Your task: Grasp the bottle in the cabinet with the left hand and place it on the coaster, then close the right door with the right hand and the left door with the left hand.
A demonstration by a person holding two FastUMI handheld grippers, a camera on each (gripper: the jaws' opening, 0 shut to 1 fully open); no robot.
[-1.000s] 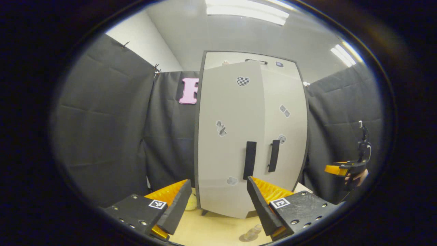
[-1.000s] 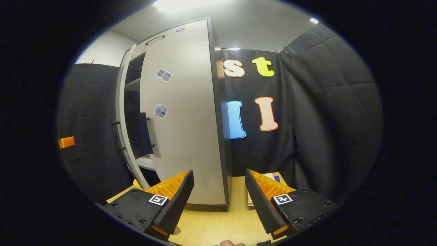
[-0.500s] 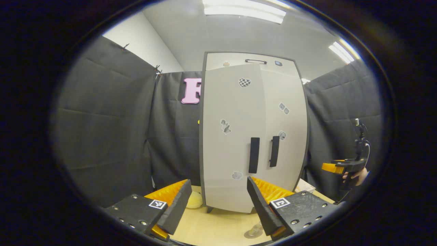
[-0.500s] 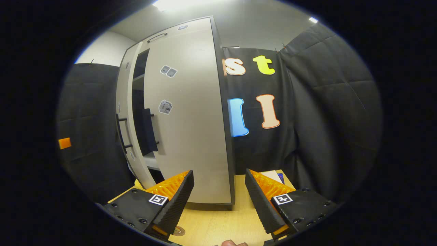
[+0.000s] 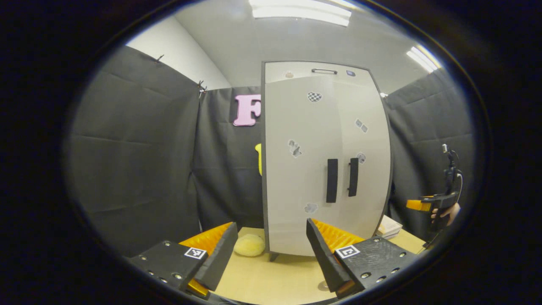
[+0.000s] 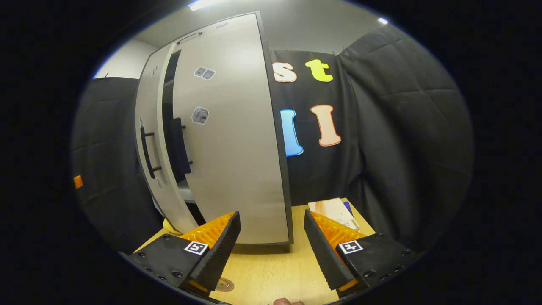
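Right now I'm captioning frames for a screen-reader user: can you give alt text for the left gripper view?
A tall pale cabinet stands on a wooden table, both doors looking shut or nearly so, two dark handles side by side. The left tool hangs open before it, empty; a fluffy yellow item lies by the cabinet's base.

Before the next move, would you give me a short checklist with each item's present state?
1. Left gripper open and empty: ok.
2. Right gripper open and empty: ok.
3. Right door shut against the cabinet: ok.
4. Left door fully shut: not ok; the right gripper view shows a dark gap beside it.
5. Bottle standing on the coaster: cannot tell.
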